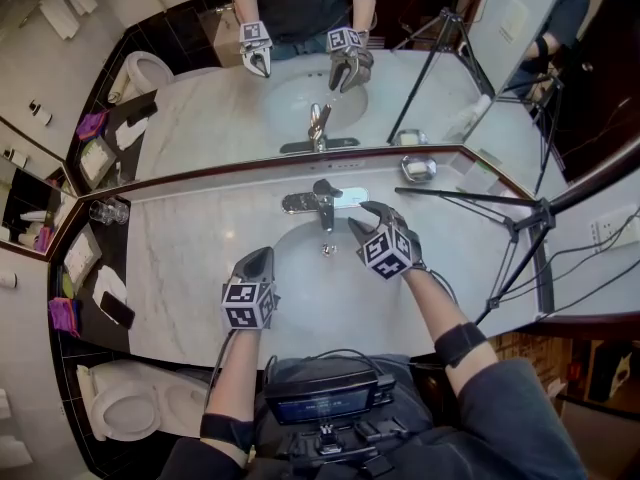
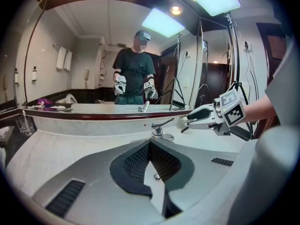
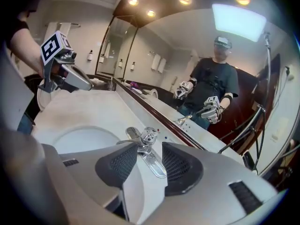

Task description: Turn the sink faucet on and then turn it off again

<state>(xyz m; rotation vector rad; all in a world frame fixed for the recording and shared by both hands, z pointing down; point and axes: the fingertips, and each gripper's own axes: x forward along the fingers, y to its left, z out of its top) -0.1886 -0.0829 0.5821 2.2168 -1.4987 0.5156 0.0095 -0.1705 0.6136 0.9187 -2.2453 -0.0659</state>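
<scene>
Marble counter point(image 1: 180, 268) runs across a bathroom, with an oval basin point(image 1: 300, 273) set into it.

Nearest: left gripper point(image 1: 262, 258) hangs over the near-left rim of the basin. Its jaws are pressed together with nothing between them; in its own view point(image 2: 149, 146) the pads meet along one seam. It is idle and well apart from the tap.

Further in: right gripper point(image 1: 368, 221) is over the far-right side of the basin, just beside the faucet point(image 1: 320, 205), jaws spread. In its own view point(image 3: 150, 161) the tap point(image 3: 143, 142) shows through the gap but beyond the tips. No contact that I can see.

Faucet sits at the back centre of the basin, chrome, with a single lever point(image 3: 149, 135) on top. No stream shows, so I judge it is off and the turn-on step is in hand.

Behind: mirror point(image 1: 220, 118).

Method note:
- Slide the open jaws forward until the lever sits between the pads, not at the tips.
- Close squarely; chrome is slick, so a skewed pinch would likely slip.
- Lift along the lever's hinge arc, slowly, without dragging sideways.
- Keep the left gripper where it is, clear of the spout.
</scene>
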